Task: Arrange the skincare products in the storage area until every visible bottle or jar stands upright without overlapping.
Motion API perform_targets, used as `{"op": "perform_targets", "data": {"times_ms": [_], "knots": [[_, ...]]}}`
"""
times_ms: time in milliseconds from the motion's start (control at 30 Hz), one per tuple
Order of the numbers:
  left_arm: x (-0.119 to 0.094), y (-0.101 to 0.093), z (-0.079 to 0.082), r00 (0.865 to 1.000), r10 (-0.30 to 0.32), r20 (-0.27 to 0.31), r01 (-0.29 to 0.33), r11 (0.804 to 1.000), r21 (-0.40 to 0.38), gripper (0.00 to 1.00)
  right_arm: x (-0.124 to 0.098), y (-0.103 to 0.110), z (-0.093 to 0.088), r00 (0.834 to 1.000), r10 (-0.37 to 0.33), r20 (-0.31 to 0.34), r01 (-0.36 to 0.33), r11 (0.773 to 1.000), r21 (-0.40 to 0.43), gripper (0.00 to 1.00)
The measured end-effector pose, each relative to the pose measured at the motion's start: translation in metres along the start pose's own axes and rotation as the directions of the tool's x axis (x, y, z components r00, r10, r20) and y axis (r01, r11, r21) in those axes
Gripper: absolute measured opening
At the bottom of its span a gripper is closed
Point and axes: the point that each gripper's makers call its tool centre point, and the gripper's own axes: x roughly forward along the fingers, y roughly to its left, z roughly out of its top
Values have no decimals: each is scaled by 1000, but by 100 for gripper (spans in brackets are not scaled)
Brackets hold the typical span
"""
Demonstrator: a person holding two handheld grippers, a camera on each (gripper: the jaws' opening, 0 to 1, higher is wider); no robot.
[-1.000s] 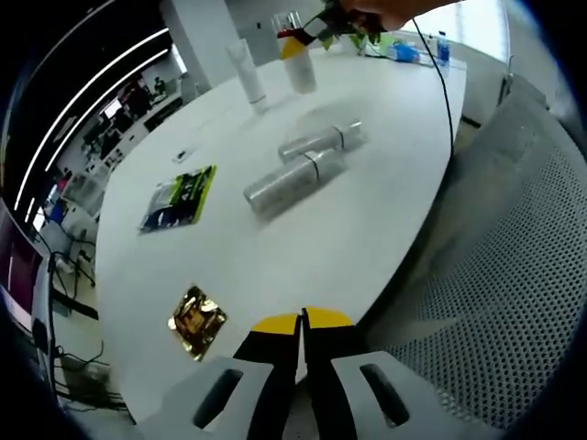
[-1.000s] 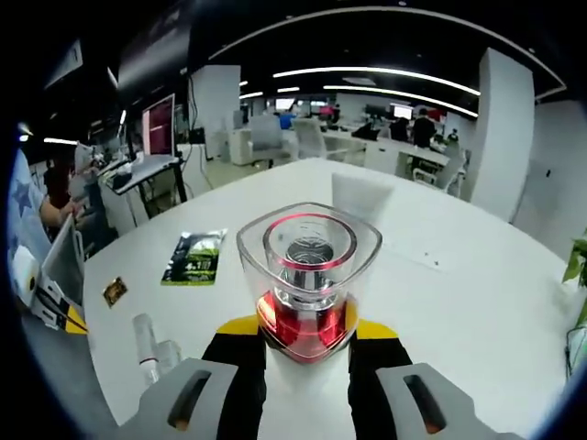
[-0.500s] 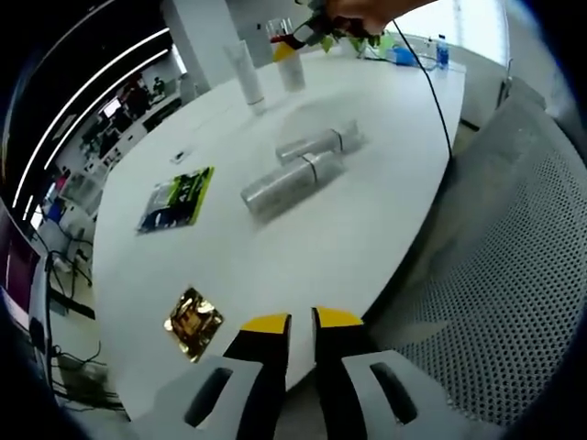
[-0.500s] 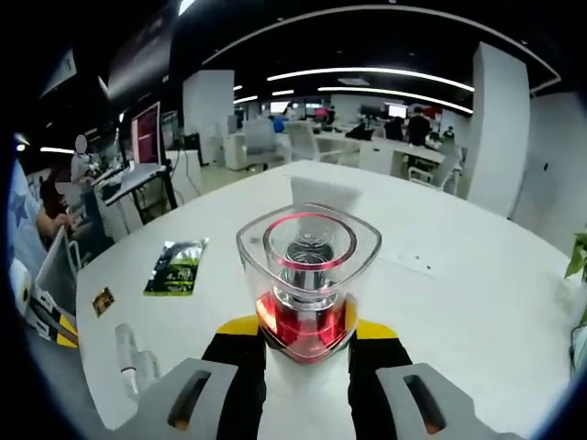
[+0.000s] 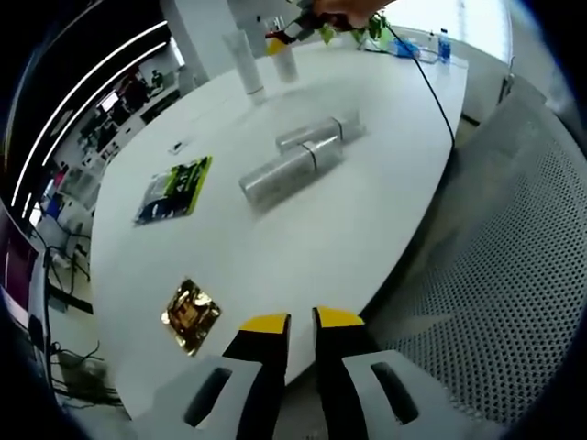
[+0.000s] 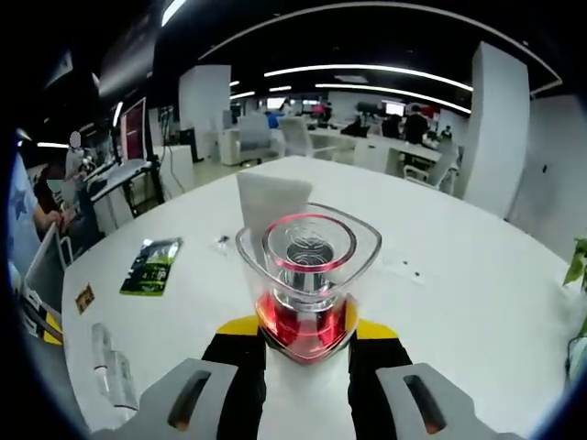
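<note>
Your right gripper (image 6: 307, 341) is clamped on the red bottle (image 6: 308, 275), just in front of the white tube (image 6: 268, 203). Left gripper (image 5: 293, 323) hangs slightly open, empty, well away from two bottles (image 5: 290, 172) lying flat on the table (image 5: 303, 238).

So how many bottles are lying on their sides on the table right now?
2: the larger frosted bottle mid-table, and the smaller frosted bottle just beyond it, side by side. Nothing seems hidden.
</note>
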Motion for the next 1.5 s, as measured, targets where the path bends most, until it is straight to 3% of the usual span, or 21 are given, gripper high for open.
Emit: {"op": "perform_targets", "data": {"times_ms": [400,1133,1500], "knots": [[2,-1,-4,1000,-11,-17,11,1000,-11,8,11,-18,8,1000,26,1,-26,999,-25,28],[4,-3,-11,998,-27,-52,25,999,-35,8,38,-11,-7,993,117,-11,-118,992,-50,28],[5,-3,-12,998,-26,-57,24,999,-43,8,42,-1,-1,981,189,39,-184,978,-101,29]]}}
